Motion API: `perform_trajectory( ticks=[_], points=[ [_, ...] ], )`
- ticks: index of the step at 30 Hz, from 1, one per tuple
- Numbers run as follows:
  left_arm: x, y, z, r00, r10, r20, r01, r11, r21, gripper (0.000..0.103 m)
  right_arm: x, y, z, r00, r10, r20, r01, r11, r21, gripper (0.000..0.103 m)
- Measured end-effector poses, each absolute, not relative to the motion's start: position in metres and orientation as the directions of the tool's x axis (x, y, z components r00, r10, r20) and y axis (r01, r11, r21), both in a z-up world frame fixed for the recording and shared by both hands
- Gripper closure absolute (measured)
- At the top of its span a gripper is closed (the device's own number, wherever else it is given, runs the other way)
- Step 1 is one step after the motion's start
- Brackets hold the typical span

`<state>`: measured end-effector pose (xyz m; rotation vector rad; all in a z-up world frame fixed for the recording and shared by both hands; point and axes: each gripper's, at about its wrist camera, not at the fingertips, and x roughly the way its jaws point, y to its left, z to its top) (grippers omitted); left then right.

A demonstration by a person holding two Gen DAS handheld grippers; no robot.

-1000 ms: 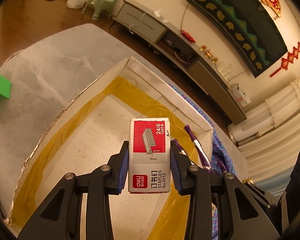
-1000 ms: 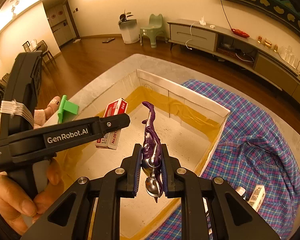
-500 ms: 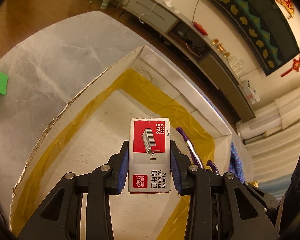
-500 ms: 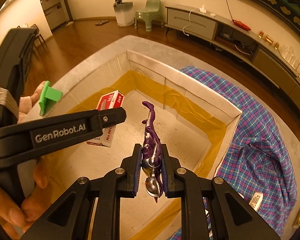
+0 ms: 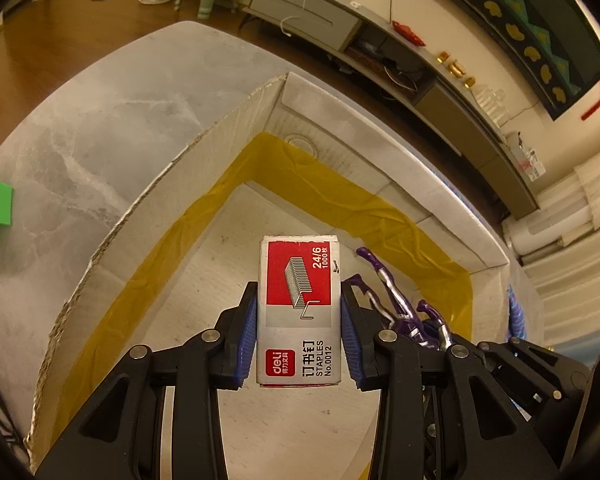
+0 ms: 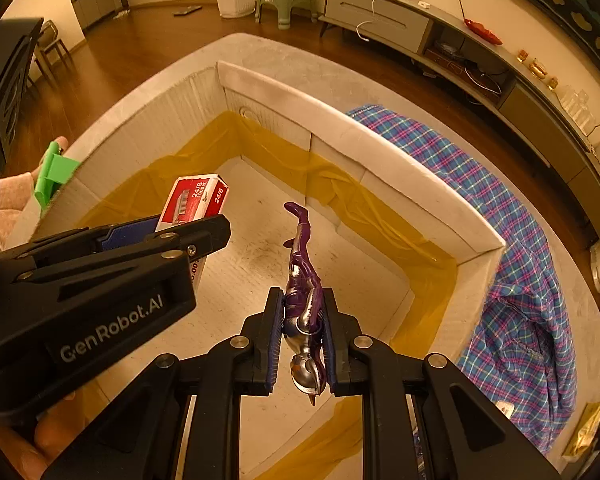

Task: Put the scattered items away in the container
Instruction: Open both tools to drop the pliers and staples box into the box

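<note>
The left claw point(image 5: 299, 320) is clamped on a box of staples point(image 5: 300, 308), its blue pads pressing the two long sides, label facing the camera. The right claw point(image 6: 299, 330) is clamped on a purple and silver toy figure point(image 6: 302, 292), held head-down toward the camera with its legs pointing away.

Compared with a second ago, both claws have come lower and farther in over the cardboard box point(image 5: 204, 148). Its walls, which sat well below and ahead of the staples, now rise around both loads, and the pale floor with its yellow tape border fills the space under the pads. From the right wrist view the staples sit to the left of the figure, the two near each other but apart, both above the floor of the cardboard box point(image 6: 380, 152). Neither item looks to be resting on the floor yet, though the height left is hard to judge.

This suggests the carrying is finished and letting go is the step in hand. Opening each claw should drop its item inside with little risk of missing.

Outside the box, a plaid shirt point(image 6: 512, 248) lies draped on the grey surface point(image 5: 100, 120) to the right, and a green plastic piece point(image 6: 54, 172) sits beyond the left wall, so more tidying likely remains.
</note>
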<state>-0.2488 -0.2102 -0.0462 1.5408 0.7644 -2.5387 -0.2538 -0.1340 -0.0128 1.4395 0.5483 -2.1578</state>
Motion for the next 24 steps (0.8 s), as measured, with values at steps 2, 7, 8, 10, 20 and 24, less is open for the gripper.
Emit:
perform_trajectory(
  ticks=[2,7,8,10,20,24],
  points=[
    [-0.25,-0.209,-0.048,-0.488,0.174,-0.855,0.311,-0.881,-0.357,0.064,-0.255,-0.135,-0.015,-0.324,-0.158,-0.933,0.596,-0.8,-0.072,0.084],
    [-0.247,-0.211,-0.051,-0.486,0.172,-0.857,0.319,-0.878,-0.358,0.063,-0.26,-0.134,-0.017,-0.316,-0.139,-0.938,0.586,-0.806,-0.078,0.083],
    [-0.246,-0.211,-0.052,-0.483,0.172,-0.858,0.322,-0.877,-0.357,0.062,-0.26,-0.133,-0.017,-0.317,-0.14,-0.938,0.581,-0.81,-0.075,0.082],
    [-0.247,-0.213,-0.054,-0.473,0.181,-0.862,0.334,-0.869,-0.366,0.055,-0.26,-0.131,-0.015,-0.32,-0.145,-0.936,0.574,-0.816,-0.069,0.08],
    [-0.222,-0.207,-0.035,-0.517,0.197,-0.833,0.313,-0.862,-0.398,0.052,-0.242,-0.112,-0.001,-0.331,-0.21,-0.92,0.563,-0.826,-0.014,0.075],
    [-0.202,-0.196,-0.019,-0.559,0.166,-0.812,0.281,-0.884,-0.374,0.052,-0.224,-0.106,0.009,-0.342,-0.256,-0.904,0.58,-0.815,0.011,0.067]
  ],
)
